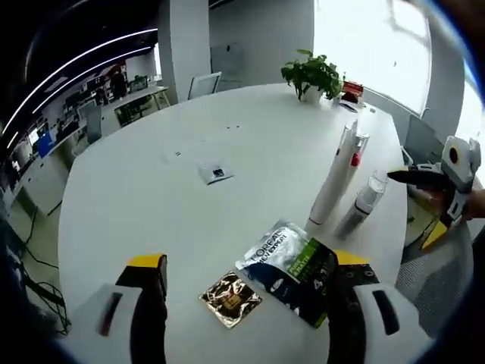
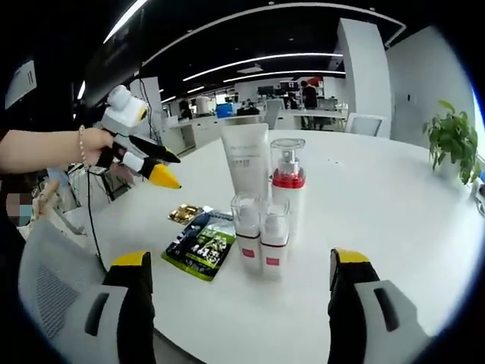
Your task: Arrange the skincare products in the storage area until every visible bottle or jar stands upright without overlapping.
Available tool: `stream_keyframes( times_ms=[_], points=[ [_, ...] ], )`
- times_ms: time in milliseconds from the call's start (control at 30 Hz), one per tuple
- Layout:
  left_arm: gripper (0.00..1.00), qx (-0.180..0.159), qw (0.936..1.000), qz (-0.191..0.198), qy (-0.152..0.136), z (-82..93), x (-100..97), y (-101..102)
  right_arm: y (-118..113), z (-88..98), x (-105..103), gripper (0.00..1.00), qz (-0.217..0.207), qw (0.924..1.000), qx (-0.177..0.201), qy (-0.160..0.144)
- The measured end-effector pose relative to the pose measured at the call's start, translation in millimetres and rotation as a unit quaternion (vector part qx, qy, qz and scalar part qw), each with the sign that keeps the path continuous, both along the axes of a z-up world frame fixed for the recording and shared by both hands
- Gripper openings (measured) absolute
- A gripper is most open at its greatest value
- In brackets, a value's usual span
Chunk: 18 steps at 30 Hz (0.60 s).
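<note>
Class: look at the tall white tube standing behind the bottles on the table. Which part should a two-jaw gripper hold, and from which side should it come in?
Grip the white tube by its upper body, above the two small bottles in front of it. The pump bottle stands close on one side, so come from above or from the open side towards the sachets. It stands upright on its narrow end, so a high, level hold probably suits it best.

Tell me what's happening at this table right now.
A person holds a gripper in each hand over a white table. Both the left gripper and the right gripper are open and empty. A tall white tube, a pump bottle and two small bottles stand upright together, beside a flat sachet.
</note>
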<state>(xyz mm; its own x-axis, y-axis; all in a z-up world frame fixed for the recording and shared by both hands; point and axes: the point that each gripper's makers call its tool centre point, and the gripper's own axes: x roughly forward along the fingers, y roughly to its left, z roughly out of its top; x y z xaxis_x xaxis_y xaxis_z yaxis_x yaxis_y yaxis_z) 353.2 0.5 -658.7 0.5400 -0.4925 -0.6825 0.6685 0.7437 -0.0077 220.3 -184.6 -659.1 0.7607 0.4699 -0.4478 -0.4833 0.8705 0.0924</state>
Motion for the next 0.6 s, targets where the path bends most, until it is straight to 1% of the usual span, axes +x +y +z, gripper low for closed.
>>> stream_keyframes(
  times_ms=[133, 333, 400, 500, 600],
  points=[
    [0.83, 0.004, 1.0000, -0.004, 0.001, -0.8, 11.5, -3.8, -1.7, -1.7, 0.4, 0.97, -0.005, 1.0000, 0.004, 0.006],
    [0.84, 0.007, 0.9998, -0.014, 0.012, -5.5, 29.9, -11.0, -2.9, -6.1, 0.8, 0.97, -0.007, 0.9999, 0.005, 0.015],
    [0.84, 0.005, 0.9997, -0.019, 0.013, -5.9, 33.5, -14.6, -3.3, -8.4, 0.0, 0.97, -0.007, 0.9998, 0.001, 0.020],
    [0.84, 0.013, 0.9994, -0.029, 0.017, -7.6, 38.0, -19.9, -3.0, -9.5, 0.2, 0.98, -0.007, 0.9998, -0.002, 0.021],
    [0.84, 0.017, 0.9990, -0.034, 0.024, -11.4, 48.8, -21.2, -3.7, -9.8, 0.1, 0.98, -0.009, 0.9997, -0.005, 0.022]
  ],
)
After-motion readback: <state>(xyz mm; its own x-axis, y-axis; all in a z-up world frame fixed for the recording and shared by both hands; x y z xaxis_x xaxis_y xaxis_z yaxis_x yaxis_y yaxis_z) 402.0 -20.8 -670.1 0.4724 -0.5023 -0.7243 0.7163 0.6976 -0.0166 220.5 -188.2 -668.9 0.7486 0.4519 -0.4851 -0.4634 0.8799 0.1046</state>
